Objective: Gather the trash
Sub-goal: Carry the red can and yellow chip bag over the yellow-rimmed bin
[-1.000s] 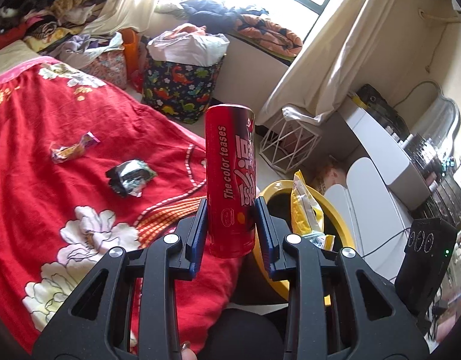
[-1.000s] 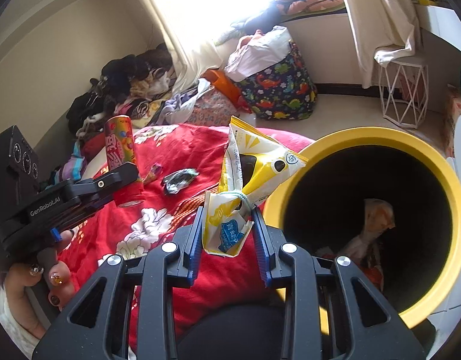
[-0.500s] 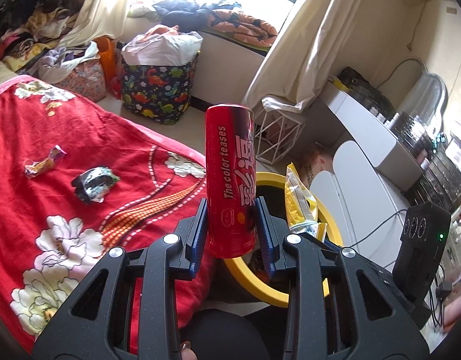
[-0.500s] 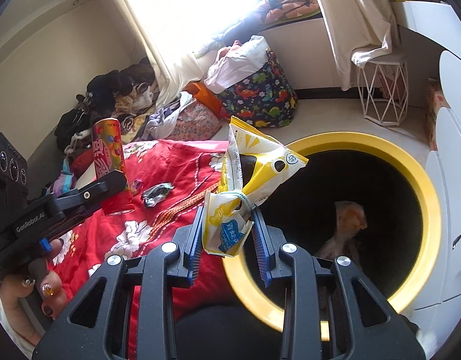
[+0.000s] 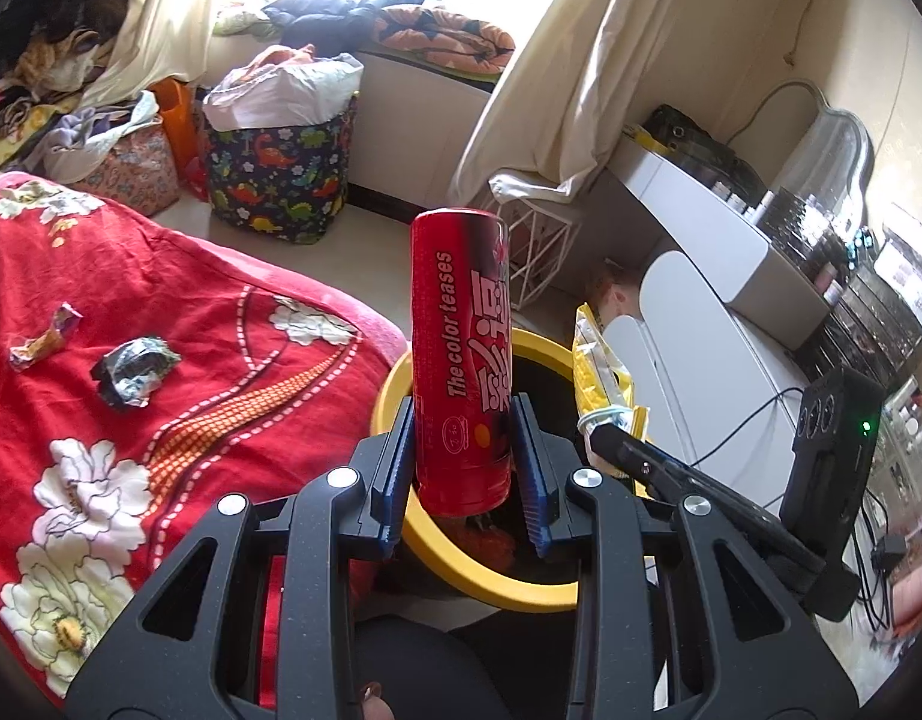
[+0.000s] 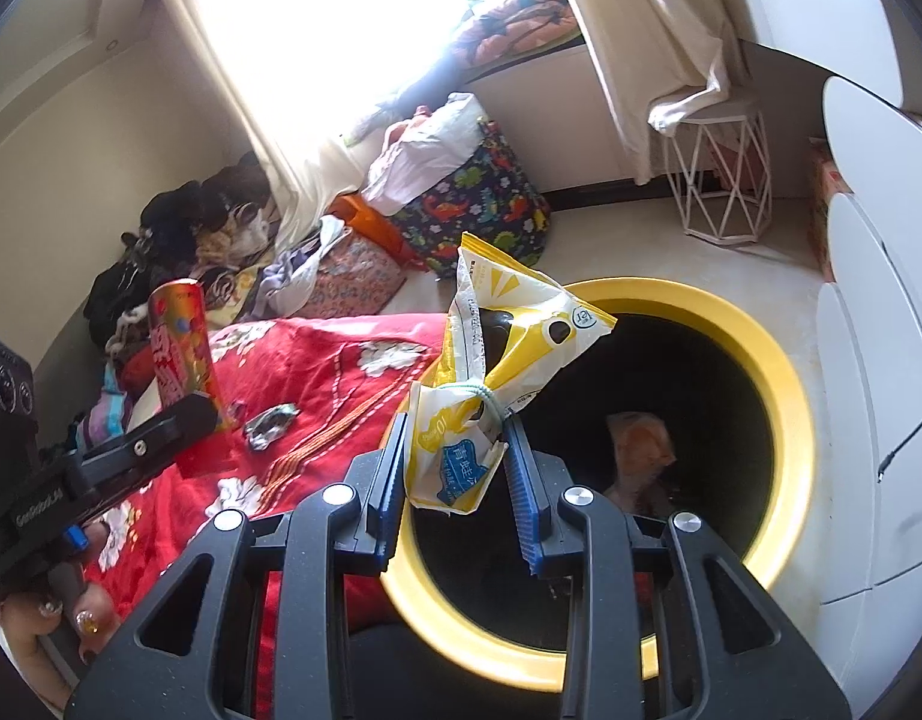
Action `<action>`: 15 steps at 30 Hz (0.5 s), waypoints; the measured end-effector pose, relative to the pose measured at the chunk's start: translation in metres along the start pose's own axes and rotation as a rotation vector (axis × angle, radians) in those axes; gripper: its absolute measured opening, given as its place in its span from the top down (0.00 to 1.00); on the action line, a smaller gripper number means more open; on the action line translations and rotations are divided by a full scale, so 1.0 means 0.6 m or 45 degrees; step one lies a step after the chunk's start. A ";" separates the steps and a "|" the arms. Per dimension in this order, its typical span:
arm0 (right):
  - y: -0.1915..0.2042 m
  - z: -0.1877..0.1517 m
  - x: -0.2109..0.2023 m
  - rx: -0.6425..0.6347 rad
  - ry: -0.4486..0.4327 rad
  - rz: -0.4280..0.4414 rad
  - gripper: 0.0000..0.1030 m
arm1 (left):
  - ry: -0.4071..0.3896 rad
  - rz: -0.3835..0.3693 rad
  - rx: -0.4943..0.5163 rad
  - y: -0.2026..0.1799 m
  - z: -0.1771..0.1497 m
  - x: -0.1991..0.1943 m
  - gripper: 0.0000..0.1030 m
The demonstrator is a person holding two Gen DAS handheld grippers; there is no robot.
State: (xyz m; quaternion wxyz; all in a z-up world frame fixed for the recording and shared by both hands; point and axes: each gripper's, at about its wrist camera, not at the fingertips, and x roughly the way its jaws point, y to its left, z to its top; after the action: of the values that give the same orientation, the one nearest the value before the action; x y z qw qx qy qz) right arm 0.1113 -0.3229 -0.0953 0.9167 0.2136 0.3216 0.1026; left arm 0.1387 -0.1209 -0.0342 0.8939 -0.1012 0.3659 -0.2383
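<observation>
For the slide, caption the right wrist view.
Right gripper holds a yellow snack bag above the yellow-rimmed trash bin beside the red bedspread.

The red can (image 5: pixel 461 354) hides part of the yellow bin (image 5: pixel 395 384). Deep inside the bin it is dark, and the orange thing (image 6: pixel 640 444) there is too blurry to name.

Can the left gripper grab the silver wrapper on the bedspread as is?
Probably not: left gripper is shut on the red can, so its jaws are occupied. Silver wrapper itself lies uncovered.
</observation>
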 end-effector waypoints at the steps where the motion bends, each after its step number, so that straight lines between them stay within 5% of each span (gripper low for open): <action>1: -0.006 0.001 -0.001 0.008 -0.002 -0.009 0.71 | 0.005 -0.005 0.007 -0.004 -0.001 0.003 0.77; 15: -0.057 -0.001 -0.005 0.062 -0.011 -0.095 0.71 | 0.091 -0.064 0.077 -0.046 -0.022 0.047 0.77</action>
State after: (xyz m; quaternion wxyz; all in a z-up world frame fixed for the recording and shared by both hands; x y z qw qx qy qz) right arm 0.1107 -0.3542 -0.1098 0.9158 0.2243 0.3280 0.0594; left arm 0.1373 -0.1591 -0.0508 0.8767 -0.0748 0.3875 -0.2751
